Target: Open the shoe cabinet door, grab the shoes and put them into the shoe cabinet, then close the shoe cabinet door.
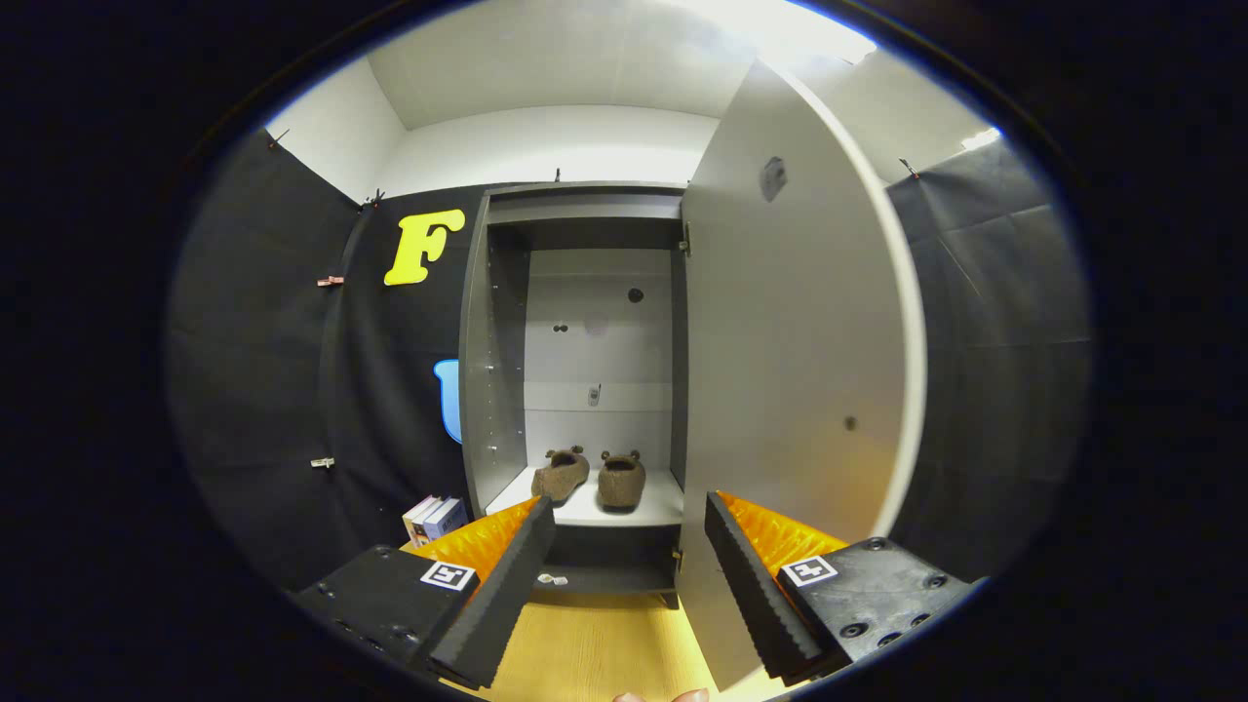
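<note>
The grey shoe cabinet (pixel 502 351) stands ahead with its door (pixel 799 361) swung wide open to the right. Two brown fuzzy shoes (pixel 561 474) (pixel 621 480) sit side by side on the cabinet's white bottom shelf (pixel 659 505), beyond my fingers. My gripper (pixel 629 565) is open with nothing between its fingers. The door's lower edge sits close to my right finger (pixel 756 585), which partly overlaps it.
A few books (pixel 436 517) stand on the floor left of the cabinet. The wooden floor (pixel 595 643) runs under my fingers. A fingertip of a person's hand (pixel 663 696) shows just below the fingers. Black cloth walls close in both sides.
</note>
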`<state>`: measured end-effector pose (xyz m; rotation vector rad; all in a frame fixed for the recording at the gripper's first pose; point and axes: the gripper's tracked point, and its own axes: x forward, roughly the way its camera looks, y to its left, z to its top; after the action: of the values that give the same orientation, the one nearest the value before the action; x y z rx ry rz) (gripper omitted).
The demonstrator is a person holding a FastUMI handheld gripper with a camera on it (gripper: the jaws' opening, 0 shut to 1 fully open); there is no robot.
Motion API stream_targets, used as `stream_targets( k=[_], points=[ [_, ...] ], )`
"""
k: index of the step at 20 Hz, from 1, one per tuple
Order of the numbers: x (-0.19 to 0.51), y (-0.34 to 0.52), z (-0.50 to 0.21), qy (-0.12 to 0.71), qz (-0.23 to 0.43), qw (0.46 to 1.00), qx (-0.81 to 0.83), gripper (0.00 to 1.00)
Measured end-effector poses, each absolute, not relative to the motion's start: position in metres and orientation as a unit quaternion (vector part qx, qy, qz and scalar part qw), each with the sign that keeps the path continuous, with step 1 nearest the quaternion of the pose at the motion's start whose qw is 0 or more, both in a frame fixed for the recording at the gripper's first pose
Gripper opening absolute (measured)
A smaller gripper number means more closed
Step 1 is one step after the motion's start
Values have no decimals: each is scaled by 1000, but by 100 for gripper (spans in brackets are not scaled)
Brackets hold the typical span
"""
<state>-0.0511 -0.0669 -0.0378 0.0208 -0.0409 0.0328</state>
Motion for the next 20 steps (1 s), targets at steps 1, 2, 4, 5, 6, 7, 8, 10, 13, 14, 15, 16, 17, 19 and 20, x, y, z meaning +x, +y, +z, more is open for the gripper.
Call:
stream_targets(
  k=[1,2,4,5,6,7,8,10,13,14,15,16,17,19,20],
  points=[
    [-65,-75,-40,-19,16,1000,10,98],
    [-77,-82,-41,-19,19,1000,13,98],
    [-95,-106,-47,-16,11,1000,7,98],
    [-103,-122,-48,-15,1,1000,3,98],
    [-110,-135,-49,-12,-9,1000,3,98],
    [-118,-148,-49,-11,-18,1000,7,98],
    [-123,-163,-50,-6,-28,1000,12,98],
    [-129,-192,-50,-4,-54,998,22,98],
    [-123,-245,-54,6,-95,995,26,98],
    [-116,-258,-54,7,-102,994,30,98],
    [-106,-269,-54,7,-108,994,33,98],
    [-93,-279,-53,8,-109,993,36,98],
    [-80,-287,-50,4,-111,993,38,98],
    [-50,-293,-48,4,-108,993,39,98],
    [-38,-290,-49,3,-103,994,40,98]
  ],
)
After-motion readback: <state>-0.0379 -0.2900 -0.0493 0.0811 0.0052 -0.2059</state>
